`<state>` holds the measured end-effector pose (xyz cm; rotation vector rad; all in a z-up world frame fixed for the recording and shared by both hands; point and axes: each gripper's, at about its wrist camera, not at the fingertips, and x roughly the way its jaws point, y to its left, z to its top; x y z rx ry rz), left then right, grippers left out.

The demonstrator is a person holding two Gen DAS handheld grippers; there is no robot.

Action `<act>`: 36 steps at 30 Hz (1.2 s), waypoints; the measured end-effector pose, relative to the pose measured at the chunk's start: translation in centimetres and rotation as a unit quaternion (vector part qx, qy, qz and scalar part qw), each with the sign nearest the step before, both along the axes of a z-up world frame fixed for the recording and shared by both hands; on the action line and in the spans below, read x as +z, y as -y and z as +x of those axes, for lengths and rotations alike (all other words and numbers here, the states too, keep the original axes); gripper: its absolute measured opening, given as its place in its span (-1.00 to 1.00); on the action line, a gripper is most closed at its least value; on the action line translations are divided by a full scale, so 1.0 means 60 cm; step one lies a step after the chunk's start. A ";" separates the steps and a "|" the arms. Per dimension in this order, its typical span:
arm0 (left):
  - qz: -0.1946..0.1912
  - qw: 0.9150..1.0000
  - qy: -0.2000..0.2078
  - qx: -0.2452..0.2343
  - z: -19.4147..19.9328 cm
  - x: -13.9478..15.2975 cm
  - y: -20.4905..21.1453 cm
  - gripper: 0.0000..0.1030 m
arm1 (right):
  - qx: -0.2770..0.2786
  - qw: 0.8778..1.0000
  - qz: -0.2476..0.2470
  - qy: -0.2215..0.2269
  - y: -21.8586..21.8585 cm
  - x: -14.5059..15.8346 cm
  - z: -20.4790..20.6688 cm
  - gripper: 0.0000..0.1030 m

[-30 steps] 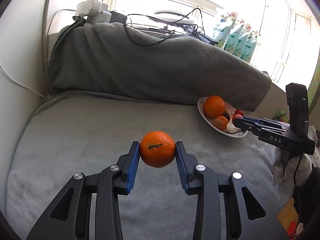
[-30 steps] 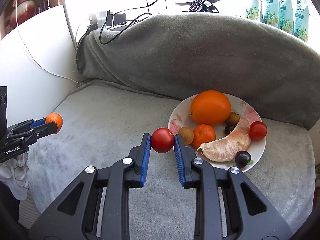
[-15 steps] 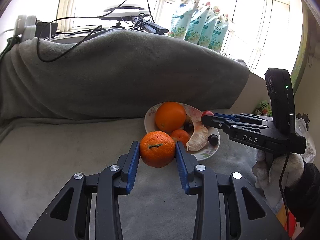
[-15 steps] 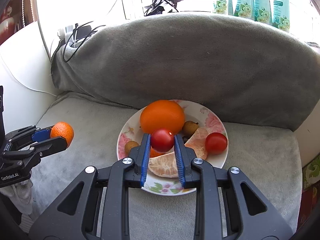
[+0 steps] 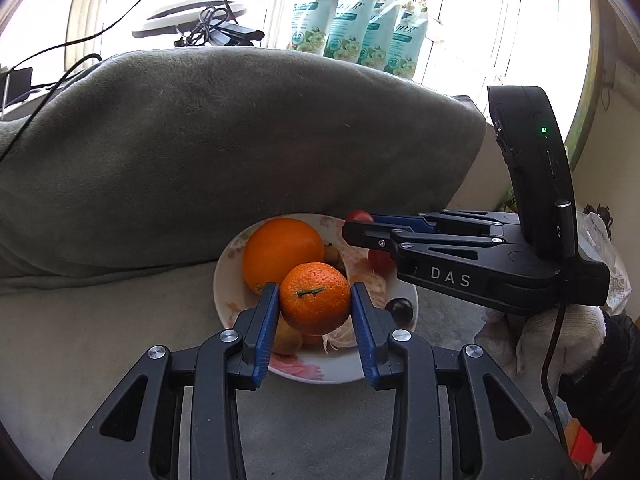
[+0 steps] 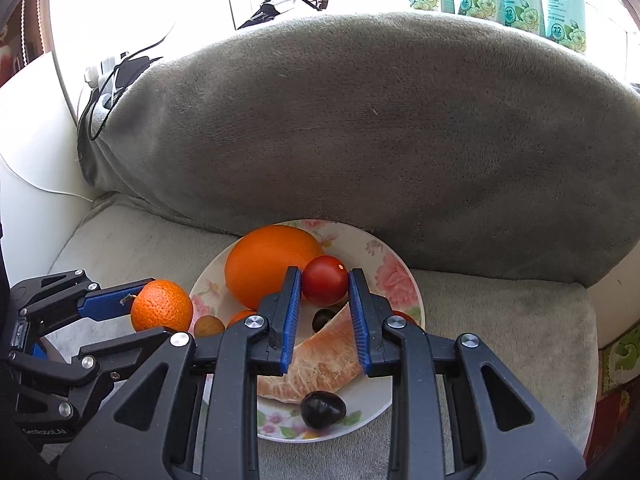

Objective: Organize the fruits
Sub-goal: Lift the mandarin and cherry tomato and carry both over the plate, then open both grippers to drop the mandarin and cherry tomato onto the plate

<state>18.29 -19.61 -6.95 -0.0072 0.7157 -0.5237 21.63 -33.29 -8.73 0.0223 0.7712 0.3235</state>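
A: Entry. The mandarin (image 5: 314,298) sat clamped between the blue pads of the left gripper (image 5: 315,312), stem side facing the camera, held in the air over the near rim of the floral plate (image 5: 224,280). The jaws were narrowed just to the fruit's width.

B: And the right?

A: The right gripper (image 6: 325,300) pinched a cherry tomato (image 6: 324,280), jaws drawn in tight on it, above the plate's middle. Both grippers pointed downward at a slant. A white-gloved hand (image 5: 560,328) carried the right one.

B: Plate contents?

A: A large orange (image 6: 268,264) at the back, a peeled citrus segment (image 6: 320,364), a dark grape (image 6: 323,410) in front, and a small brownish fruit (image 6: 209,326), possibly a longan; the view was too small to be sure. The plate lay on the grey blanket (image 6: 500,320).

B: Change against one second earlier?

A: Then the mandarin hung over bare blanket, the plate well off to the right, and the tomato was short of the plate's left rim. Both had since arrived over the plate, grips unchanged.
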 end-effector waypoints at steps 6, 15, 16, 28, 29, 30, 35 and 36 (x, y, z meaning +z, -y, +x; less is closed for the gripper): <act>0.008 1.000 0.004 -0.012 0.003 -0.004 0.015 -0.32 | -0.003 1.000 0.000 0.000 0.009 -0.005 0.011 -0.51; 0.011 1.000 0.013 -0.014 0.006 0.002 0.030 -0.16 | -0.010 1.000 0.006 0.012 0.017 0.003 0.004 0.03; 0.009 1.000 0.014 -0.013 0.004 0.005 0.029 -0.16 | -0.012 1.000 0.007 0.012 0.018 0.005 0.002 0.03; -0.002 1.000 0.029 -0.003 -0.021 0.035 0.005 0.10 | -0.038 0.999 0.014 0.036 0.029 0.036 -0.045 0.64; -0.003 0.999 0.031 -0.002 -0.025 0.037 0.003 0.15 | -0.040 0.998 0.014 0.039 0.030 0.039 -0.051 0.65; -0.004 0.999 0.033 0.000 -0.028 0.039 -0.001 0.20 | -0.042 0.998 0.014 0.041 0.030 0.042 -0.056 0.65; -0.005 1.000 0.029 0.007 -0.044 0.045 -0.020 0.31 | -0.049 0.998 0.017 0.046 0.033 0.053 -0.085 0.69; -0.006 1.000 0.028 0.009 -0.047 0.046 -0.024 0.37 | -0.050 0.997 0.018 0.047 0.033 0.054 -0.092 0.71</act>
